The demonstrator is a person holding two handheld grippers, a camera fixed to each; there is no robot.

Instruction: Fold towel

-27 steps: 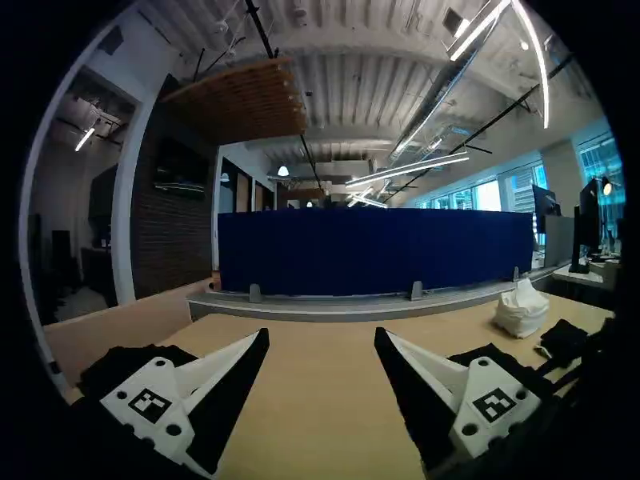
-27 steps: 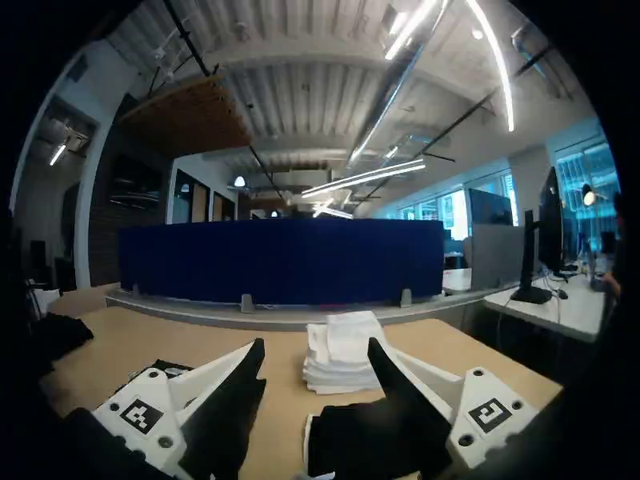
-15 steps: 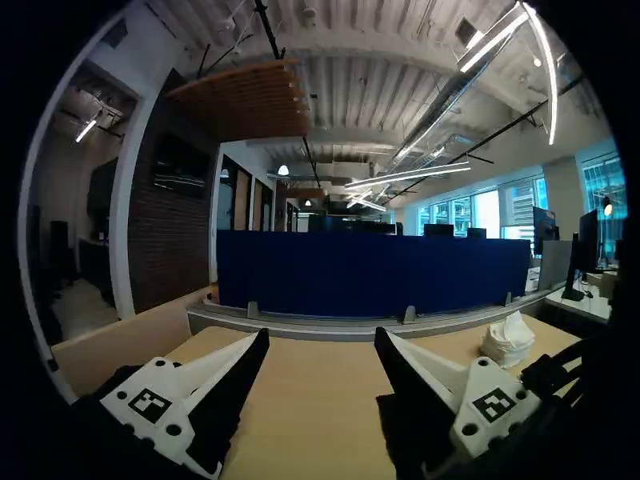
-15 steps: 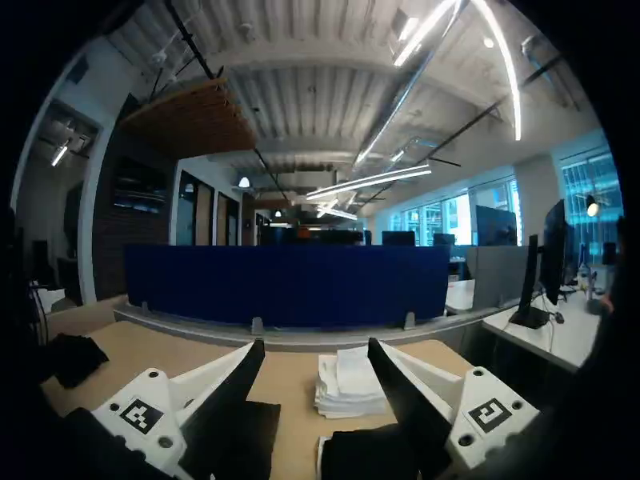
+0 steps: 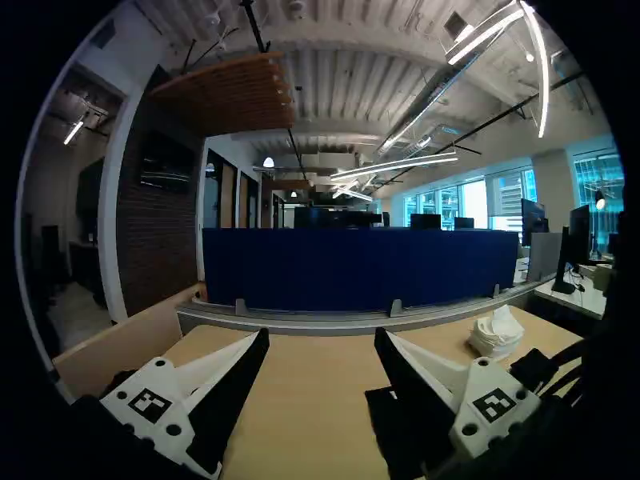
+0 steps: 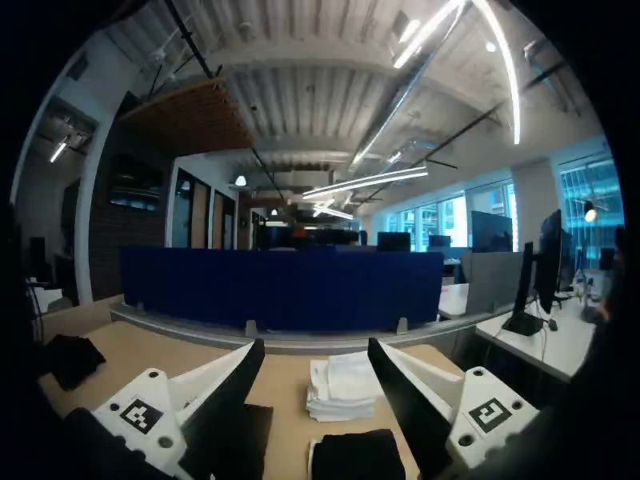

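Observation:
In the right gripper view, a folded black towel [image 6: 356, 456] lies on the wooden table [image 6: 288, 384] just below my open right gripper [image 6: 314, 346], nearer its right finger. Behind it stands a stack of folded white towels [image 6: 344, 388], seen between the fingers. A second black cloth [image 6: 250, 436] lies under the left finger. In the left gripper view, my left gripper [image 5: 320, 340] is open over bare table [image 5: 320, 400], with a black cloth [image 5: 386, 412] beside its right finger. Neither gripper holds anything.
A white towel pile [image 5: 496, 332] sits at the far right, with a black cloth [image 5: 532, 368] nearer. Another black cloth [image 6: 72, 356] lies at the table's left. A blue divider [image 6: 280, 296] bounds the far edge. A desk with a monitor [image 6: 546, 268] stands to the right.
Both grippers have risen above the table, so more of the room shows over the blue divider. The towels sit lower in both views. Both grippers stay open.

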